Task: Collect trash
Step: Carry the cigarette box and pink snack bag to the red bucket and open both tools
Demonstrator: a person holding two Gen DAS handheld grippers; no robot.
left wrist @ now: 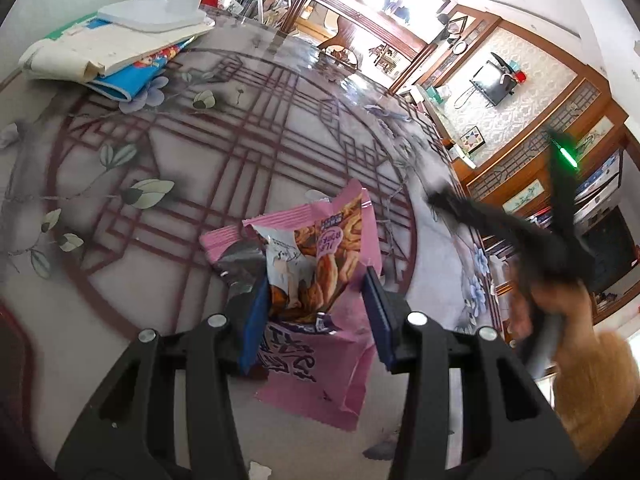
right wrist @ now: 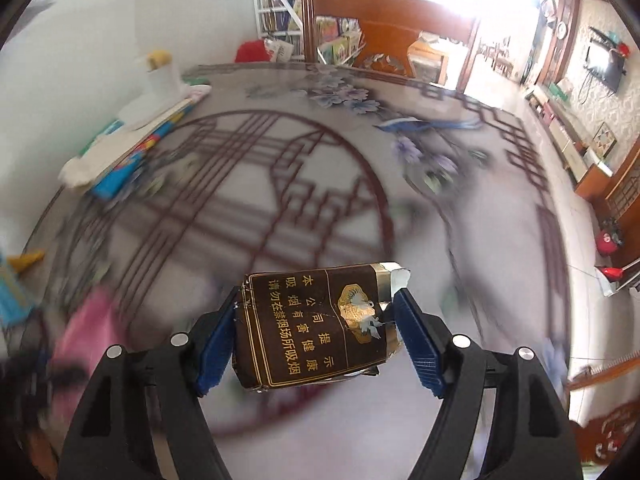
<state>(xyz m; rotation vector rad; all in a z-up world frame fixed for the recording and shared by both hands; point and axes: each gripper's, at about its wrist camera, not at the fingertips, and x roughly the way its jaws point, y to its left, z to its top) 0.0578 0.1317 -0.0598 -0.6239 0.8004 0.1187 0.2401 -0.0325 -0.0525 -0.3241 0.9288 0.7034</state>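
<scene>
Between right gripper (right wrist: pixel 318 334) fingers: crumpled brown cigarette pack (right wrist: pixel 316 326), gold print, torn foil, clamped. Left gripper (left wrist: pixel 316 316) fingers apart around torn pink snack wrapper (left wrist: pixel 316 280) on bench (left wrist: pixel 200 160).

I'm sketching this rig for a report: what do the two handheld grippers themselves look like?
Both match: the left gripper and right gripper have black plastic linkage arms with cut-out slots, round silver pivot pins, and ribbed blue finger pads. No cables or markings are visible.
</scene>
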